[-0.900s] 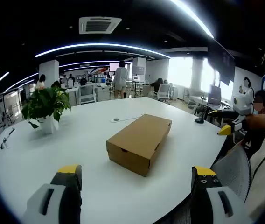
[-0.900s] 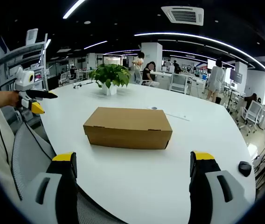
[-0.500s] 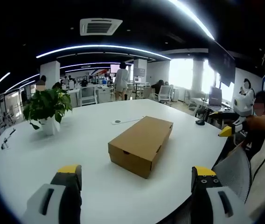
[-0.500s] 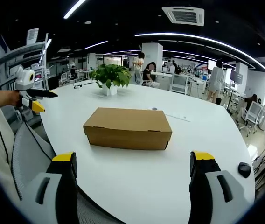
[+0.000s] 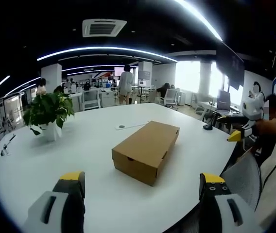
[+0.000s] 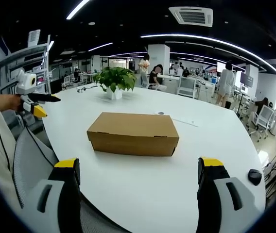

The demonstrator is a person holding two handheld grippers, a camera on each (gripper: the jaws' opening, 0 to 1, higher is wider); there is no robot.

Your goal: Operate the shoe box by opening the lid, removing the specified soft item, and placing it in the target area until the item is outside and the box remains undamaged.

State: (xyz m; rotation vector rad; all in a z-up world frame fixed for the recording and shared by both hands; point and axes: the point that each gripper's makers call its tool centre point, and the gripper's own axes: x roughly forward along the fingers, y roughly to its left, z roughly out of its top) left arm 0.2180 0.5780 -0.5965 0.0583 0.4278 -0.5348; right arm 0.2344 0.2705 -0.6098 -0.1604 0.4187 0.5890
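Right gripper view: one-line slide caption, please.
Closed cardboard shoe box on a white table, framed by the open right gripper, potted plant behind.

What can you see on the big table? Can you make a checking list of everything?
Surface: white table, big and rounded.
Job's things: brown shoe box, lid shut, lying flat mid-table.
Clutter: potted plant; thin white strip with a small round disc behind the box.
Grippers: left claw open, short of the box; right claw open, short of the box.
Cables: nothing seen.
Surroundings: open office, desks, chairs, people standing, ceiling lights.
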